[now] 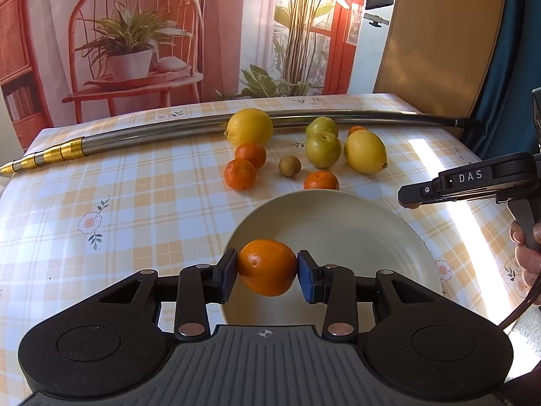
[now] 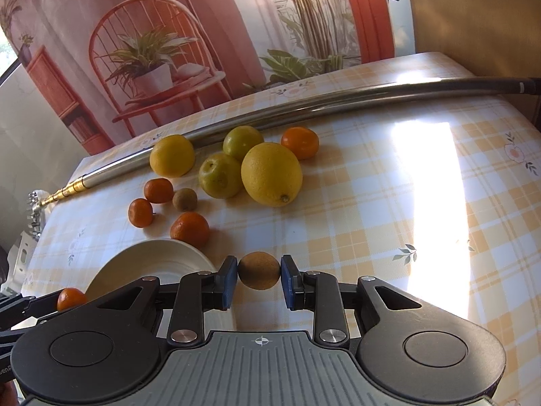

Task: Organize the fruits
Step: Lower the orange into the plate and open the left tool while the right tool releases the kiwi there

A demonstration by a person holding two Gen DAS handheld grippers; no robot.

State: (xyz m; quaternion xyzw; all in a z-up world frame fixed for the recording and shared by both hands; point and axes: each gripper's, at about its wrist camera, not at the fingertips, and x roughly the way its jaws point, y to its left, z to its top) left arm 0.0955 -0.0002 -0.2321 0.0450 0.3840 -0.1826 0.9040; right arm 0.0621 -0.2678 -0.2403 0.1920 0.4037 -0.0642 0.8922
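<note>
My left gripper (image 1: 267, 272) is shut on an orange mandarin (image 1: 263, 260) and holds it above the near left part of a cream plate (image 1: 341, 223). My right gripper (image 2: 259, 275) is shut on a small brown fruit (image 2: 258, 267), over the tablecloth just right of the plate (image 2: 152, 264). Loose fruit lies beyond the plate: two lemons (image 1: 249, 127) (image 1: 365, 151), two green plums (image 1: 322, 126) (image 1: 323, 149), several mandarins (image 1: 239, 174) and another small brown fruit (image 1: 289, 165). Nothing lies in the plate.
A long metal pole (image 1: 169, 135) with a gold end lies across the table behind the fruit. A printed backdrop hangs at the table's far edge. A person's hand (image 1: 524, 253) grips the right gripper's handle. Bright sunlight falls on the tablecloth (image 2: 422, 186) at the right.
</note>
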